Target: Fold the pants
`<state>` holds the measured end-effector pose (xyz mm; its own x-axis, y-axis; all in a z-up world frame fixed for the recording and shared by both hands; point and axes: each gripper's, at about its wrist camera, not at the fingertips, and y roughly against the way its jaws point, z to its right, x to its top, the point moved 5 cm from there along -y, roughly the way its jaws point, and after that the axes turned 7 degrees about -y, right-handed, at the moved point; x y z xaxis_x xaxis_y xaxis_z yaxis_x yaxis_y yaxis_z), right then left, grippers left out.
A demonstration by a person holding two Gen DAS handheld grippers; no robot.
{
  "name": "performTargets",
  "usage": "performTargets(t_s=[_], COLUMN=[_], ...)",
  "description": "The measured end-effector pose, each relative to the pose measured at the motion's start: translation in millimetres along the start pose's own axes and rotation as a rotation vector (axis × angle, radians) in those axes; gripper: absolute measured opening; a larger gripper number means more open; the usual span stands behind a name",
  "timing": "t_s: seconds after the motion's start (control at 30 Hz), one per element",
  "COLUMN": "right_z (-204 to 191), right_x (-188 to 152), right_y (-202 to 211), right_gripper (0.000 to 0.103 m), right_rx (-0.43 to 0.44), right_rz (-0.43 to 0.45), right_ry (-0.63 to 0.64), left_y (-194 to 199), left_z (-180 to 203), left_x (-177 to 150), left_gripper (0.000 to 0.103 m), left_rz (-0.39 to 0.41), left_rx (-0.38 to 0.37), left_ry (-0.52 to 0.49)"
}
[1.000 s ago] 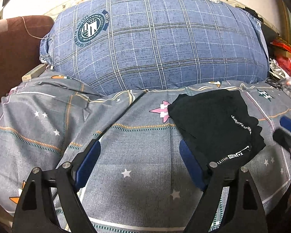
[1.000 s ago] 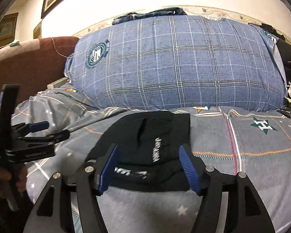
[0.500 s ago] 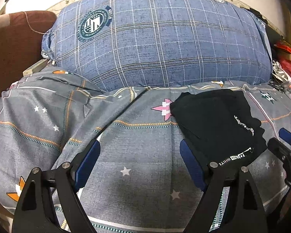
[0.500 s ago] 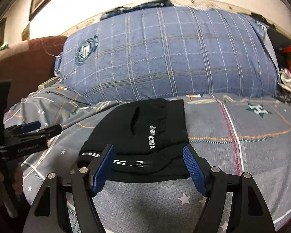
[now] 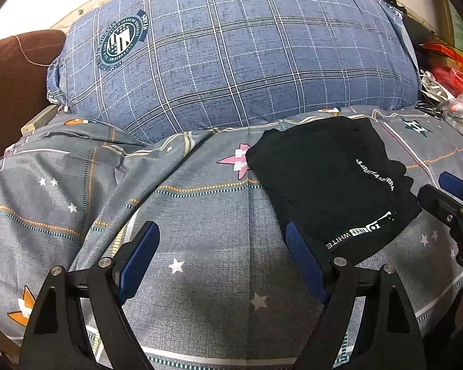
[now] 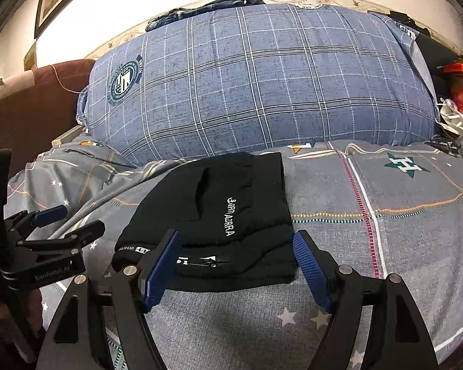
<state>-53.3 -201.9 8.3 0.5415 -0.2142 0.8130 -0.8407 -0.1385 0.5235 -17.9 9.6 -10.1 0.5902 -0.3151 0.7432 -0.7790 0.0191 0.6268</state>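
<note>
Black pants [image 6: 219,215], lying as a compact layered bundle on the grey star-print bedspread [image 6: 385,231] in front of the blue plaid pillow [image 6: 262,86]; the folding appears complete or nearly so, with at most a final tidying left. Right gripper [image 6: 236,269] hovers just short of the bundle's near edge, jaws spread and empty; left gripper [image 5: 219,265] stands beside the bundle over bare bedspread, likewise spread and empty. The underside layers are hidden, so the number of folds cannot be told, and the small white lettering is only partly legible.
</note>
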Motion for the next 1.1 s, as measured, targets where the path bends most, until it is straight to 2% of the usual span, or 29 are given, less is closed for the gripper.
performTargets(t_s=[0.33,0.63,1.1], right_z=[-1.6,-2.1,-4.1], right_x=[-3.1,-4.9,-7.0], right_y=[-1.9,-4.3,-5.3], right_gripper=[0.077,0.077,0.077], right_rx=[-0.015,-0.02,-0.026], right_rz=[-0.011,-0.023,-0.031], right_ry=[0.014,0.016,0.027], left_y=[2.8,2.0,-3.6], left_z=[6.6,5.9,5.4], left_x=[-0.4,-1.7,-6.1], left_gripper=[0.085,0.085,0.085], left_rz=[-0.001,-0.006,-0.041], left_rx=[-0.019,-0.005,-0.012], left_ry=[-0.012,-0.013,-0.007])
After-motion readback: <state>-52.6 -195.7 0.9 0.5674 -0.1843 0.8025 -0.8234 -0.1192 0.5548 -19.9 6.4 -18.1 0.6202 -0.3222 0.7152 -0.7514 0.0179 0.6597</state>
